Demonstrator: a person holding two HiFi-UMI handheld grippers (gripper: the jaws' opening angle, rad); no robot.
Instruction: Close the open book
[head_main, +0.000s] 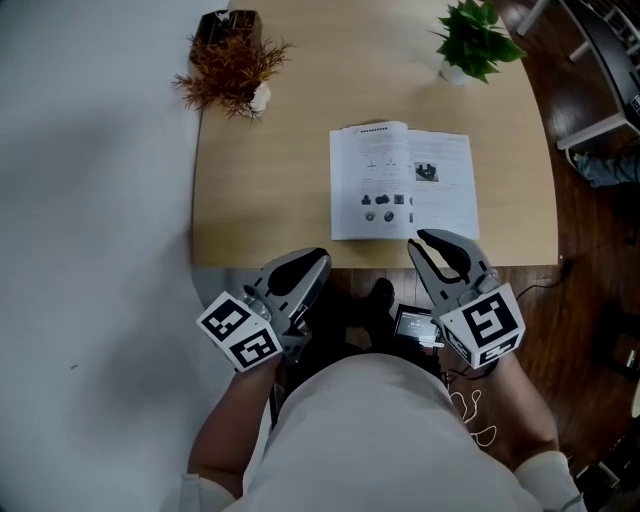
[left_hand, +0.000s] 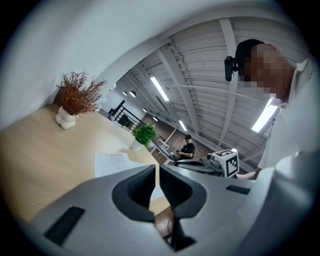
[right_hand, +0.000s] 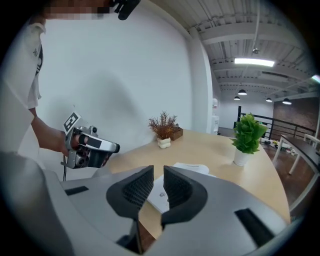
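Note:
The open book (head_main: 403, 185) lies flat on the tan table (head_main: 262, 190), its white printed pages up, right of the middle and near the front edge. My left gripper (head_main: 318, 260) hangs just off the table's front edge, left of the book, jaws shut on nothing. My right gripper (head_main: 418, 240) is shut and empty too, its tips over the book's near edge. In the left gripper view the book (left_hand: 112, 162) lies beyond the closed jaws (left_hand: 157, 167). The right gripper view shows the book (right_hand: 192, 168) just past its jaws (right_hand: 158, 169).
A dried brown plant (head_main: 232, 60) stands at the table's far left corner and a green potted plant (head_main: 475, 40) at the far right. A white wall or floor (head_main: 90, 200) runs on the left, dark wood floor (head_main: 590, 250) on the right.

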